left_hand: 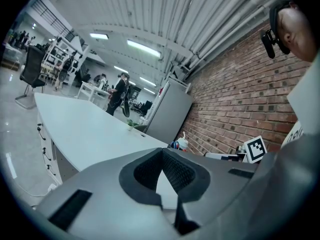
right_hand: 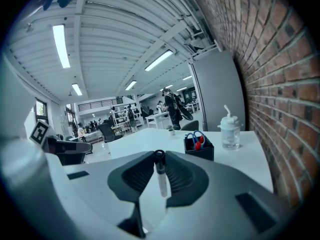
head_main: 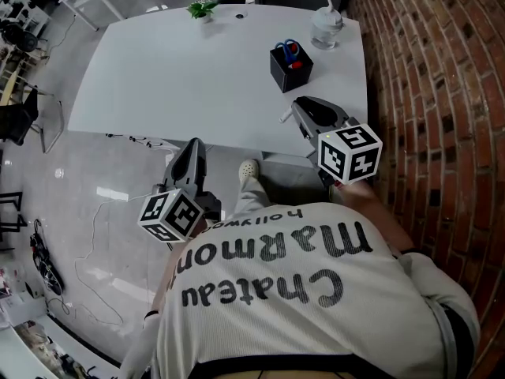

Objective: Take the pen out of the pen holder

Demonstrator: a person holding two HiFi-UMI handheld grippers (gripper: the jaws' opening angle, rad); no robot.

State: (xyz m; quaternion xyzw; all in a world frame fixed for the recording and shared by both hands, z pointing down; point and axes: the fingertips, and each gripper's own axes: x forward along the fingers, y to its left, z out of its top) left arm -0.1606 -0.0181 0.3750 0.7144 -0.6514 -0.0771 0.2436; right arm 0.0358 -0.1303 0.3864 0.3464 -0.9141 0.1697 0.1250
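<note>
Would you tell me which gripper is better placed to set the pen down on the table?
The right: the right gripper holds the pen in its jaws over the table edge near the pen holder. The left gripper hangs off the table, jaws shut on nothing.

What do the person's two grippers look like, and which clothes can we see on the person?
Both the left gripper and the right gripper have a grey, tapering claw with dark ribbed pads. Each carries a white cube with black square markers. The person wears a pale ribbed shirt with dark lettering.
</note>
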